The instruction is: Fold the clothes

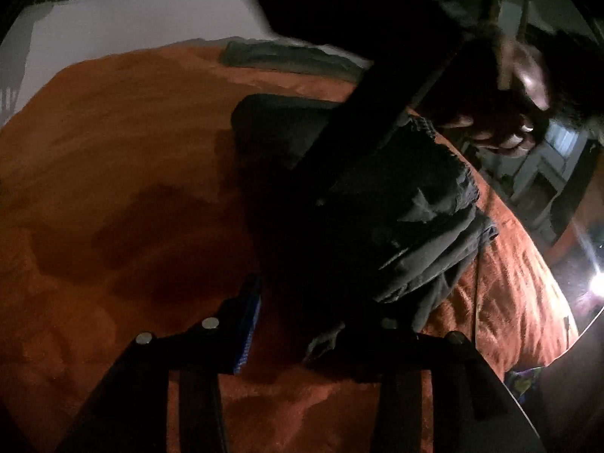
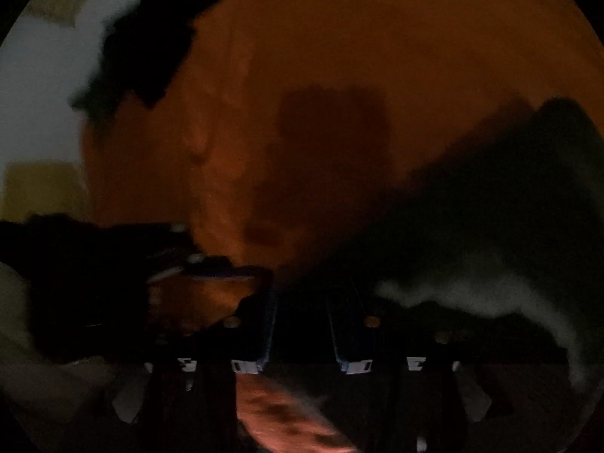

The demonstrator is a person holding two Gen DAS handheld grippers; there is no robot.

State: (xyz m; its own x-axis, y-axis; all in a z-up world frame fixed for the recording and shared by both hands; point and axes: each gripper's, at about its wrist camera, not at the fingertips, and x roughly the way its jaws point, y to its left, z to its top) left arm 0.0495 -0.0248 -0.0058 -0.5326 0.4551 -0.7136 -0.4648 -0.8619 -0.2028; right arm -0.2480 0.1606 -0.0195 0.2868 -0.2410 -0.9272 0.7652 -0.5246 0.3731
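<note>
A dark grey garment (image 1: 422,219) lies crumpled and partly folded on the orange bedspread (image 1: 113,151). My left gripper (image 1: 298,324) stands open at its near edge. A flap of cloth lies between the fingers, and the blue pad (image 1: 251,321) is clear of it. My right gripper (image 1: 321,185) reaches down from above onto the garment's middle, held by a hand (image 1: 502,113). In the blurred right wrist view my right gripper (image 2: 302,294) has its jaws narrowly apart. The garment (image 2: 490,196) runs in from the right towards that dark gap. Whether the pads press on cloth is hidden.
A folded grey-green cloth (image 1: 287,56) lies at the bed's far side against a white wall (image 1: 170,0). The bed's edge drops off at the right, where furniture (image 1: 547,173) and a bright lamp (image 1: 596,283) show. A black shape (image 2: 151,37) lies at the top left.
</note>
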